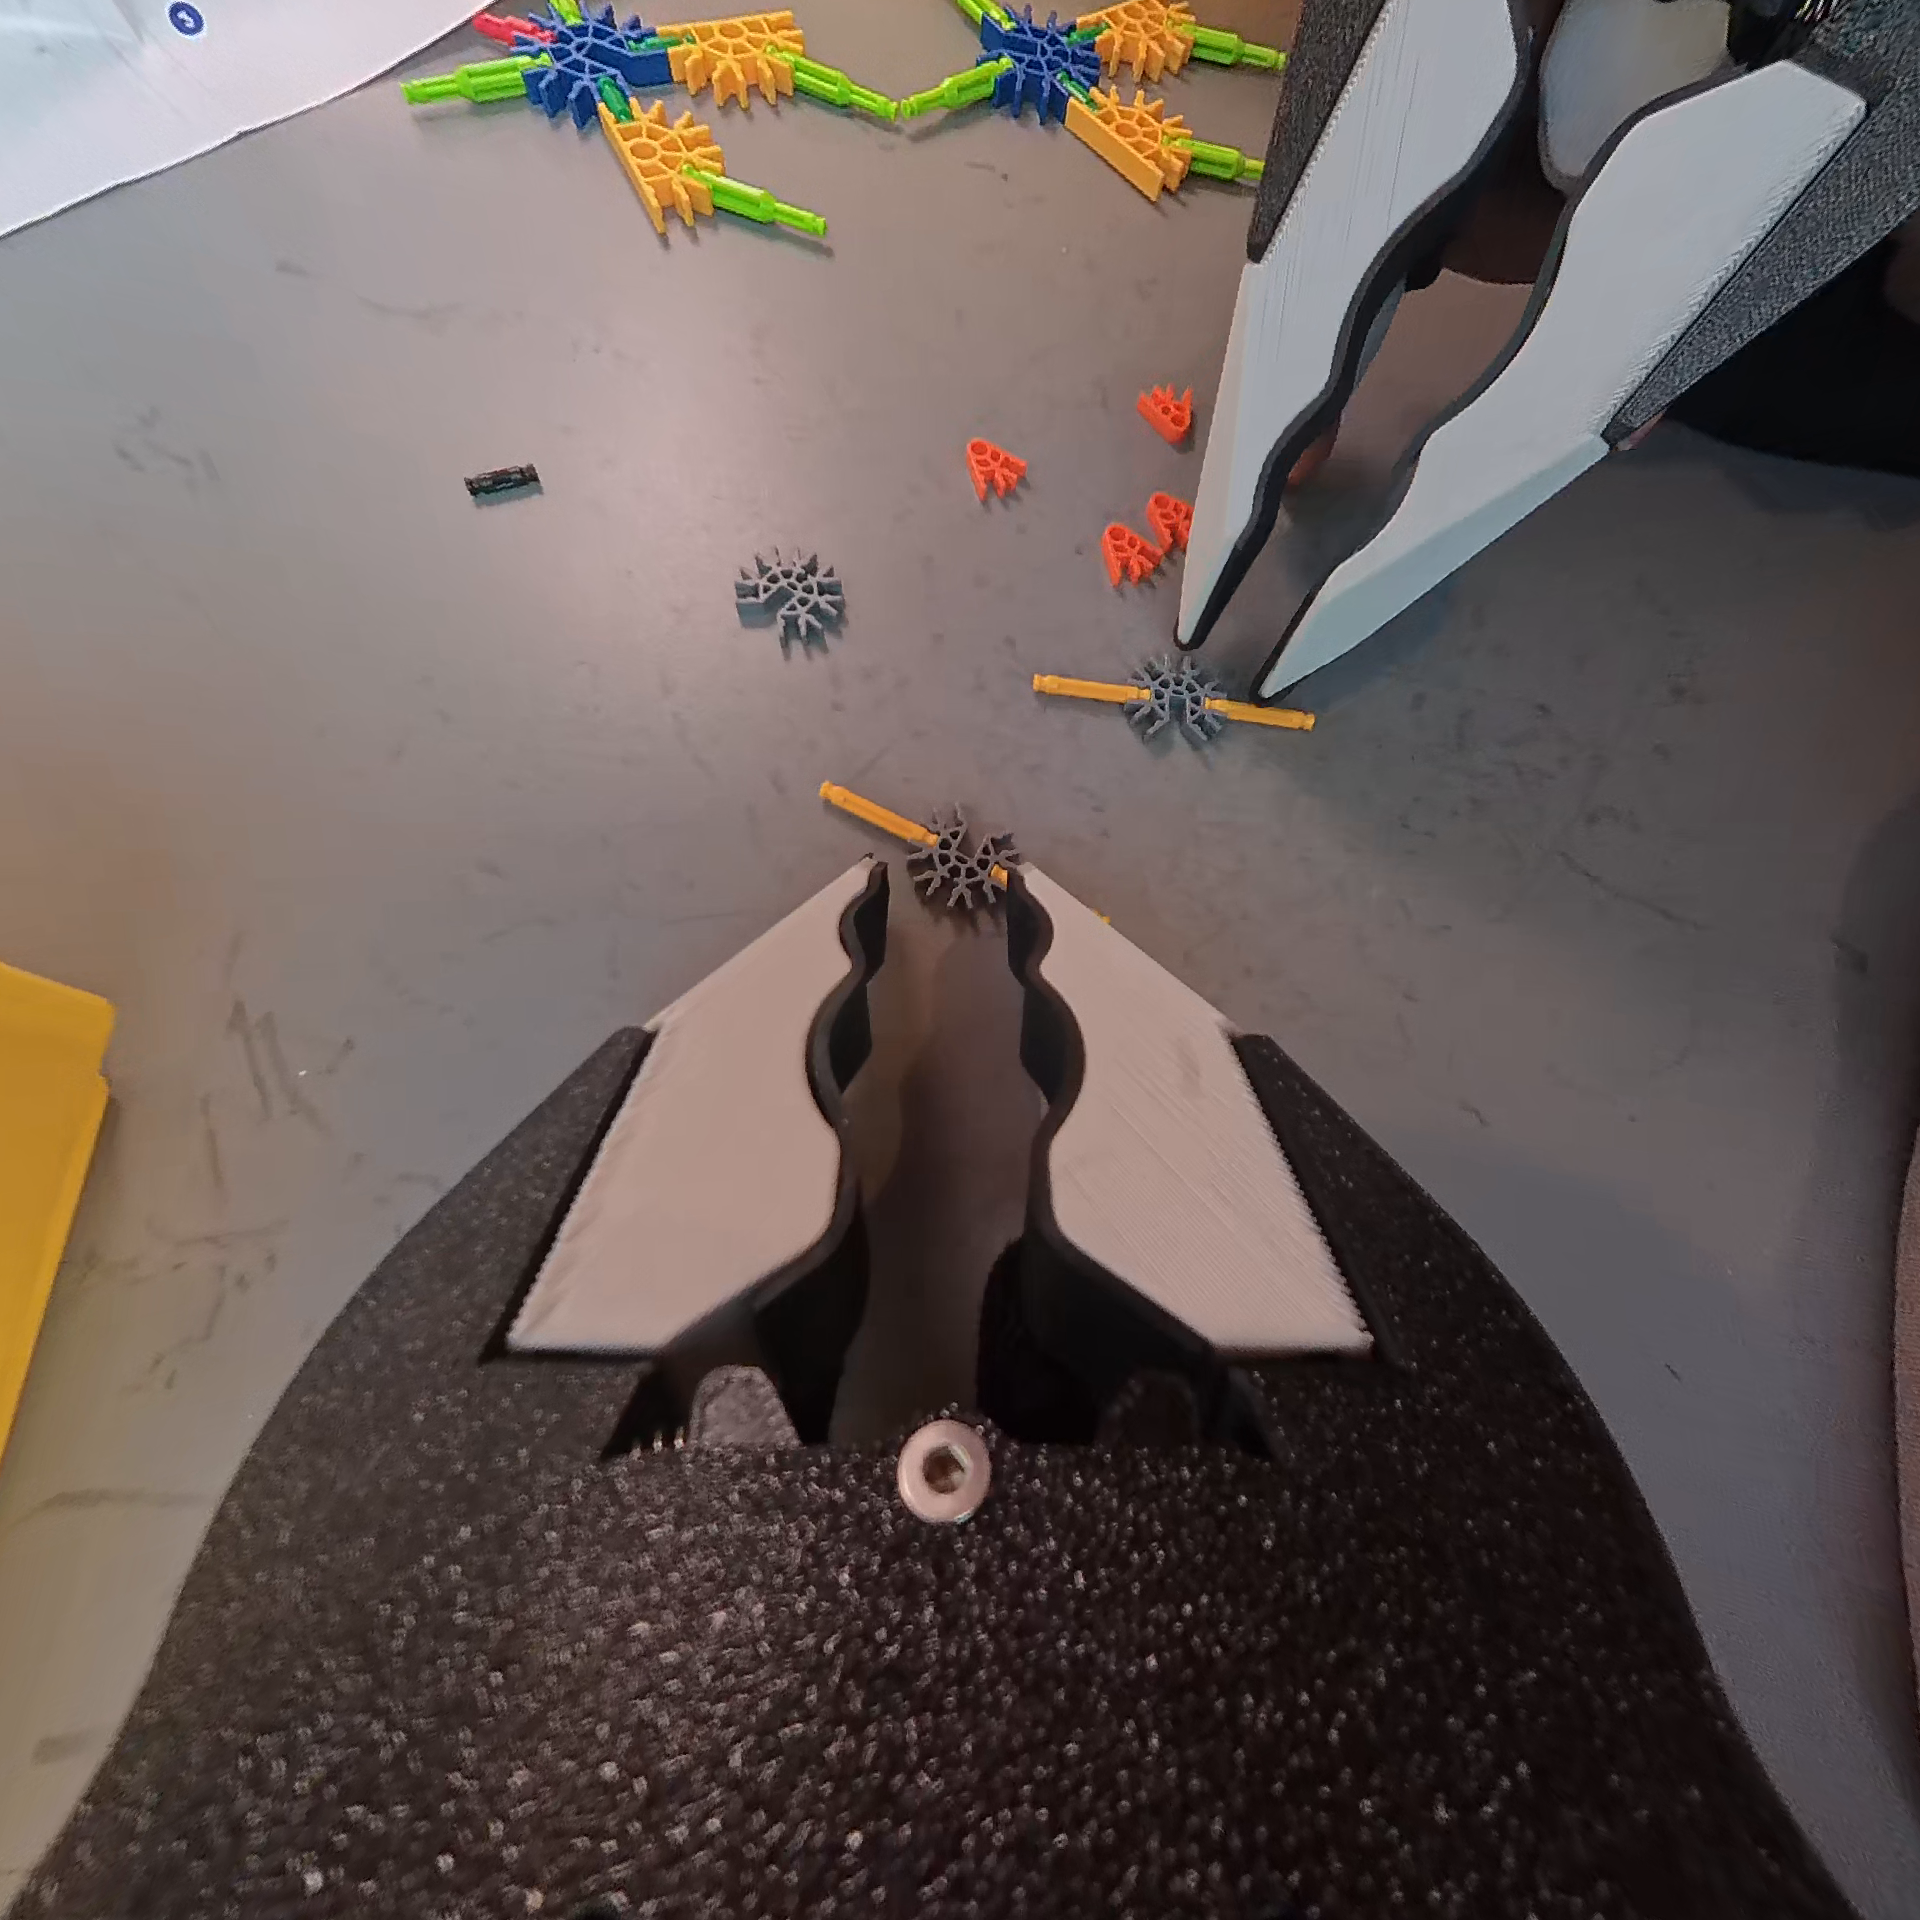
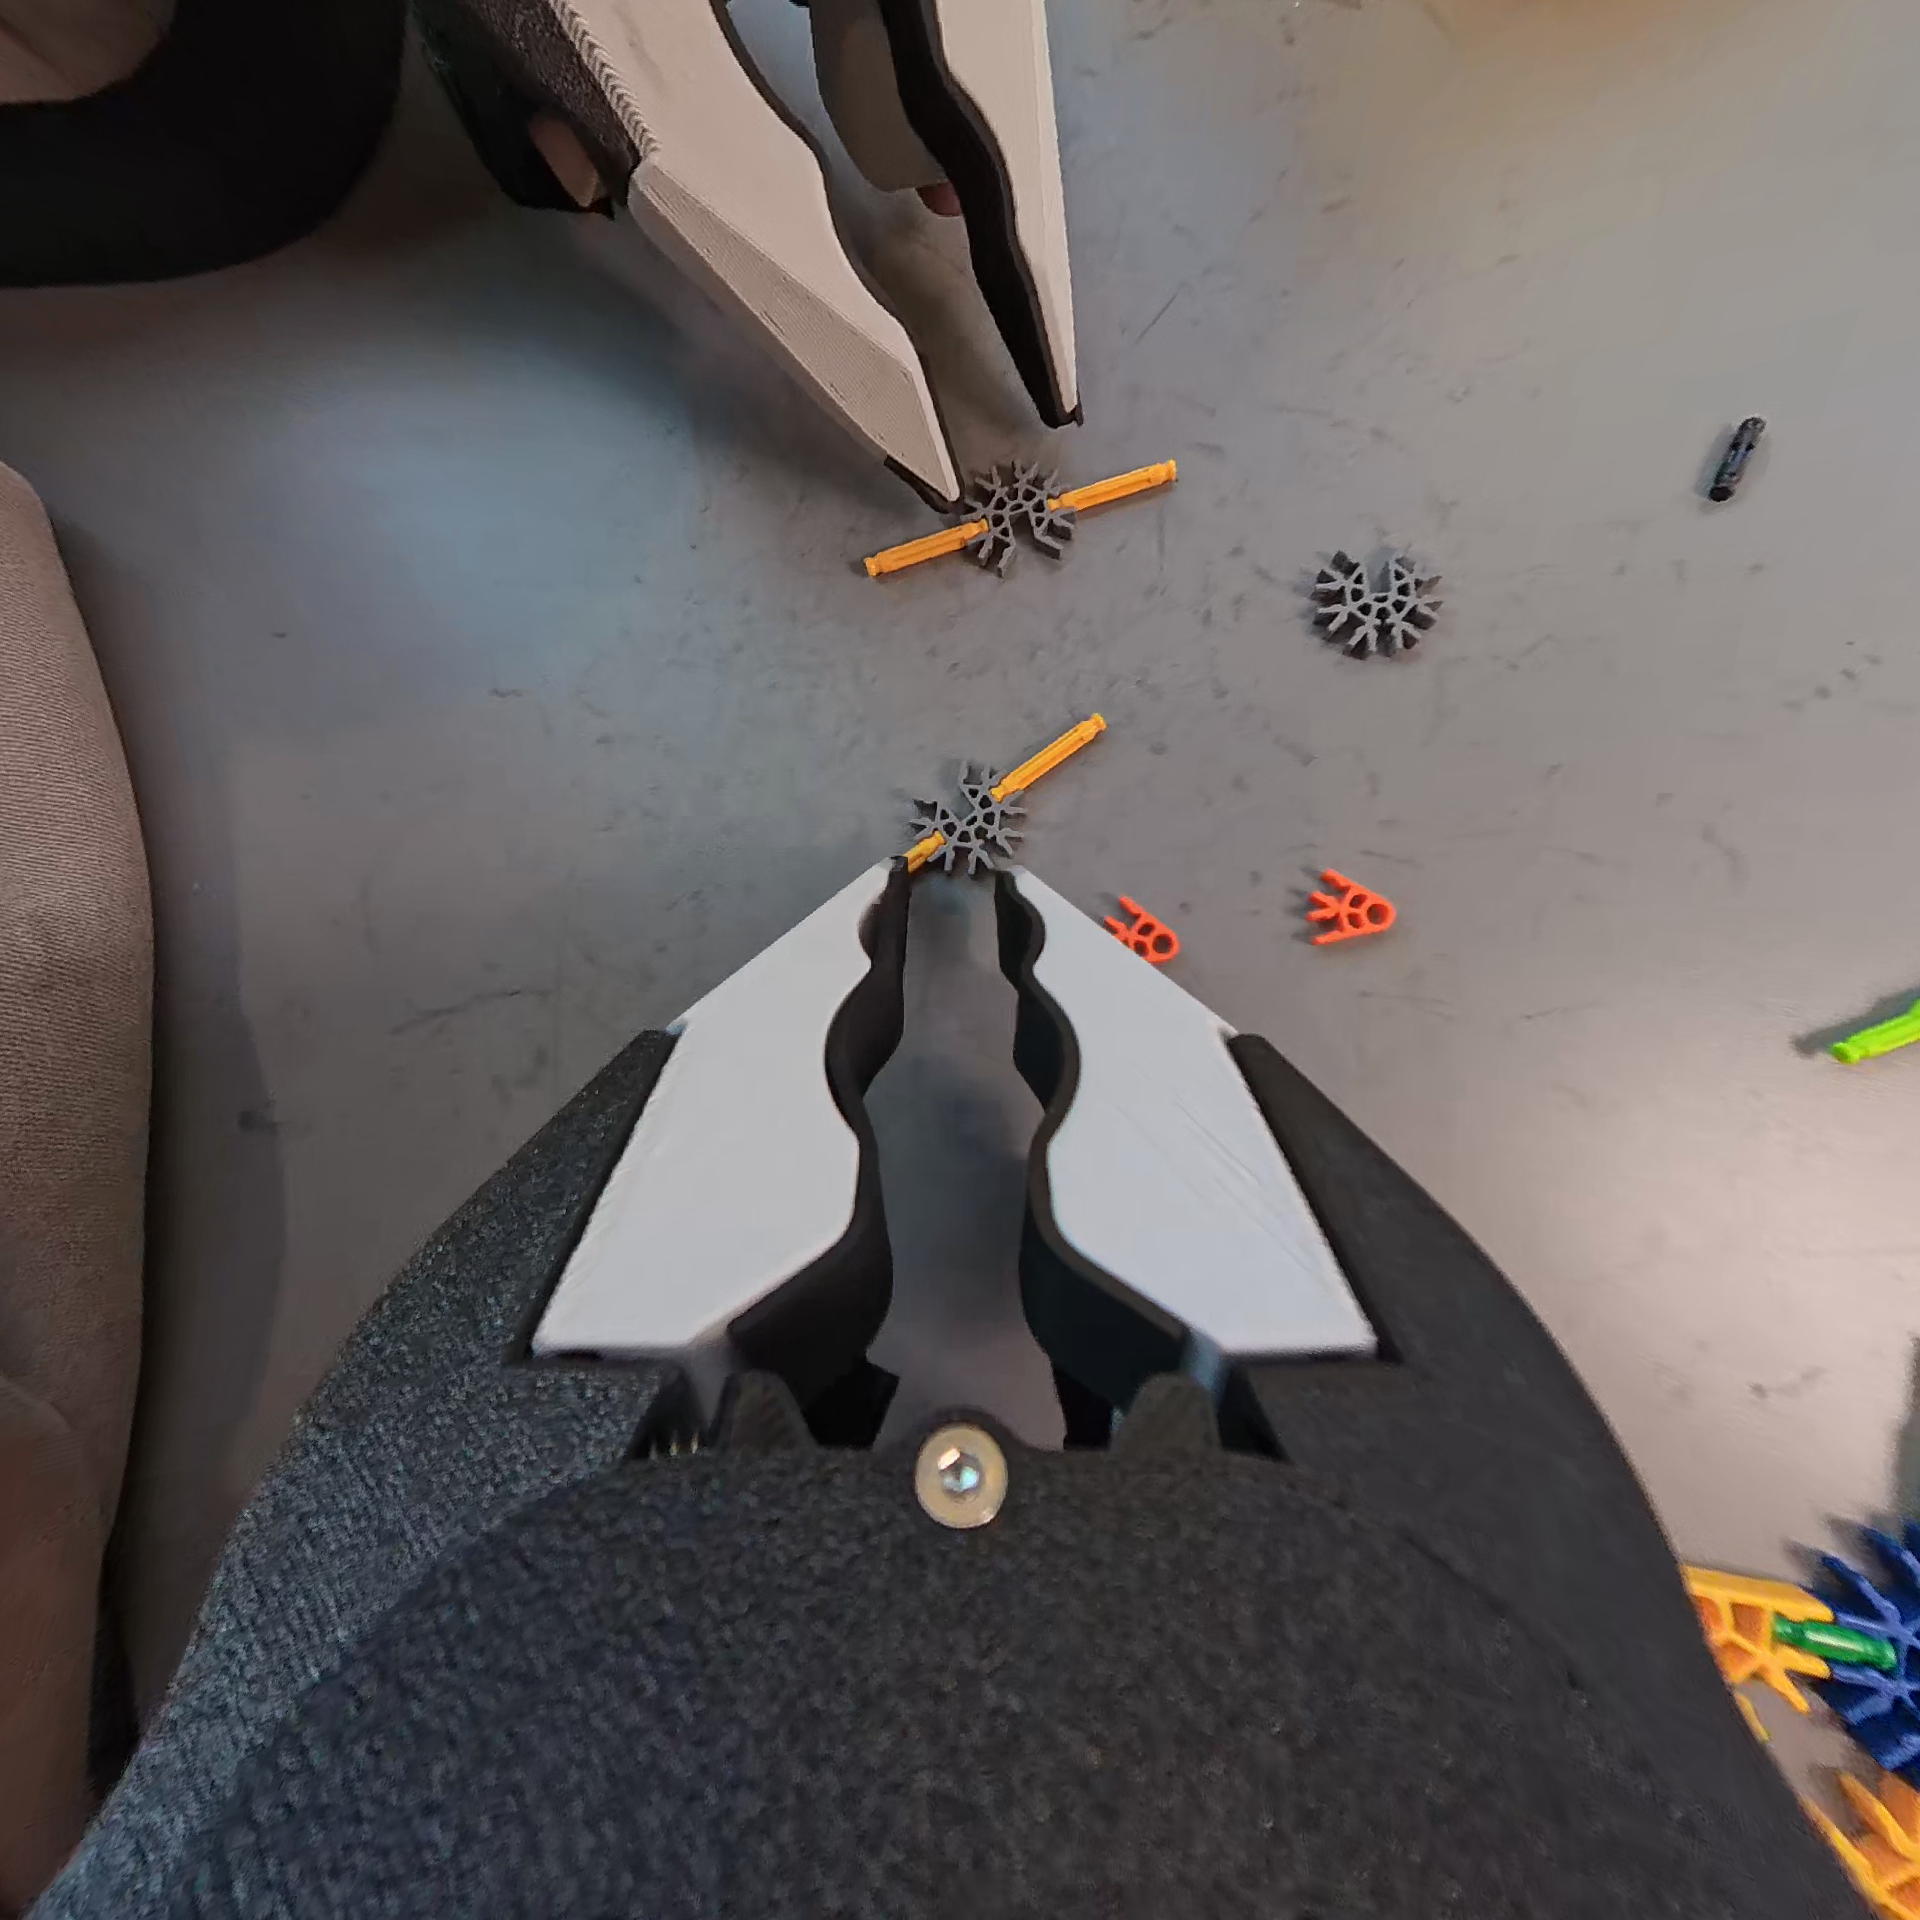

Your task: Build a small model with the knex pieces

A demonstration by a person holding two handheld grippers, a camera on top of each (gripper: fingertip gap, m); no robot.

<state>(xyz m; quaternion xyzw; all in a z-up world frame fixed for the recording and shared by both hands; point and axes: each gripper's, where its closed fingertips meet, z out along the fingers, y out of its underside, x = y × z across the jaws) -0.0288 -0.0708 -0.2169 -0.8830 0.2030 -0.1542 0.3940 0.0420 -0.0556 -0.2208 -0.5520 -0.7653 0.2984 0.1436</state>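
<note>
Two small assemblies lie flat on the grey table (image 1: 416, 727), each a grey snowflake connector with an orange-yellow rod on either side. My left gripper (image 1: 945, 868) is open. Its tips stand just short of the nearer connector (image 1: 961, 857), and one rod (image 1: 873, 812) runs under my right-hand finger. In the right wrist view this gripper (image 2: 1006, 455) has one tip against that connector (image 2: 1018, 516) and the other tip clear of it. My right gripper (image 2: 953, 873) is open, its tips just behind the other connector (image 2: 971, 821), also seen in the left wrist view (image 1: 1176, 698). Neither gripper holds anything.
A loose grey connector (image 1: 792, 597), several small orange connectors (image 1: 995, 468) and a short black rod (image 1: 502, 481) lie nearby. Blue, yellow and green built pieces (image 1: 623, 62) sit at the far edge, by a white sheet (image 1: 104, 104). A yellow box (image 1: 42, 1143) is at the left. My hands' fingertips stand some 8 cm from each other. Between my left fingertips and the loose grey connector (image 1: 792, 597) there is roughly 7 cm. My right wrist view (image 2: 1369, 595) looks at it from another angle.
</note>
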